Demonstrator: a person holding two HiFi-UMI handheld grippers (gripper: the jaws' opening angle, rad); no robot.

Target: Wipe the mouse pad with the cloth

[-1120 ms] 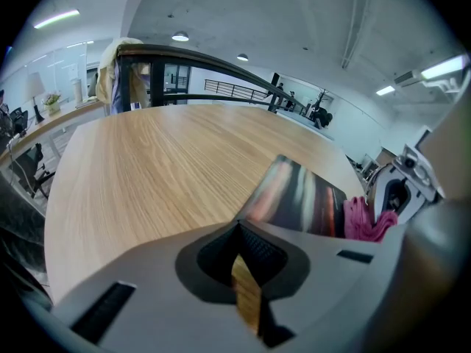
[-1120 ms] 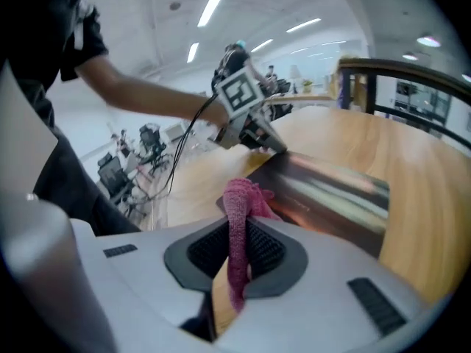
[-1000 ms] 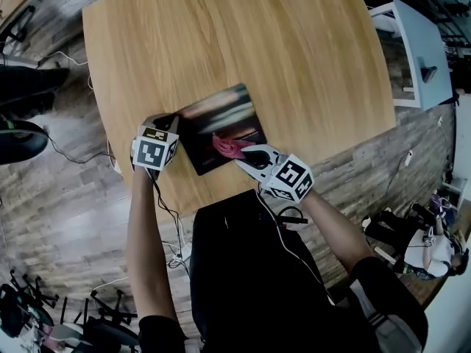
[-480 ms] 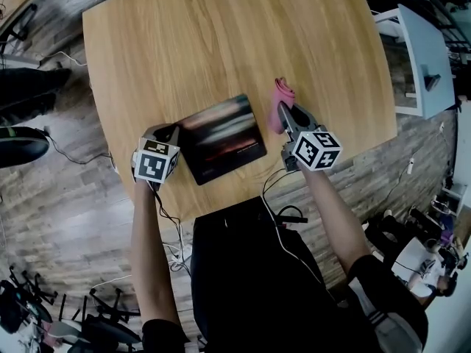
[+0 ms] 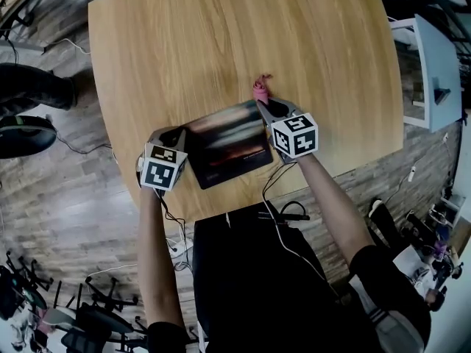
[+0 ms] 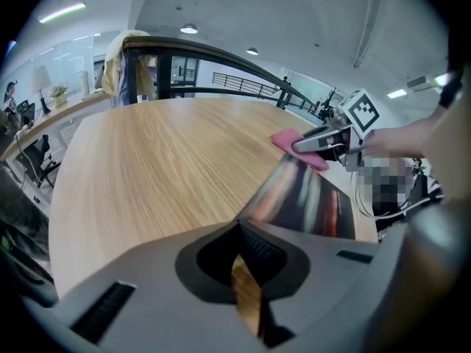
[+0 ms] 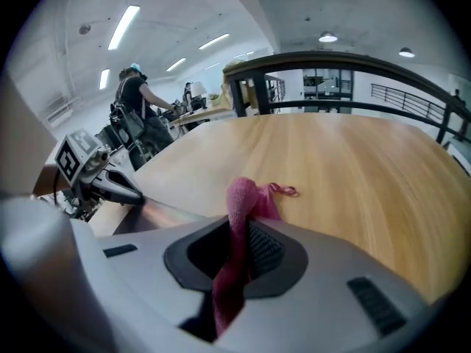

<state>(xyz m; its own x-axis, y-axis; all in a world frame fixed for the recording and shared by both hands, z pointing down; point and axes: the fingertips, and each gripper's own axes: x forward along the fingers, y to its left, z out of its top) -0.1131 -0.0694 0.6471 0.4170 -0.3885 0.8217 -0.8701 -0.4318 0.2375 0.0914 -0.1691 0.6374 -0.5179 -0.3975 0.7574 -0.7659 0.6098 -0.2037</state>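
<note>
The dark mouse pad (image 5: 228, 144) lies near the front edge of the wooden table (image 5: 221, 35). My left gripper (image 5: 175, 134) is shut on the pad's left corner; in the left gripper view the pad's edge (image 6: 247, 293) sits between the jaws. A pink cloth (image 5: 260, 88) is bunched in my right gripper (image 5: 265, 109), which is shut on it at the pad's far right corner. Seen from the right gripper view, the cloth (image 7: 239, 219) runs up between the jaws and touches the table just past the pad (image 7: 165, 215).
A white cabinet (image 5: 427, 65) stands off the table's right side. Cables (image 5: 173, 226) trail from the grippers down to the floor. A dark chair base (image 5: 22, 134) is on the left. A person (image 7: 140, 109) stands far behind the table.
My right gripper swung the cloth from the pad's near part out to the right, then back left and farther, to the pad's far right corner. The left gripper kept hold of the pad.
</note>
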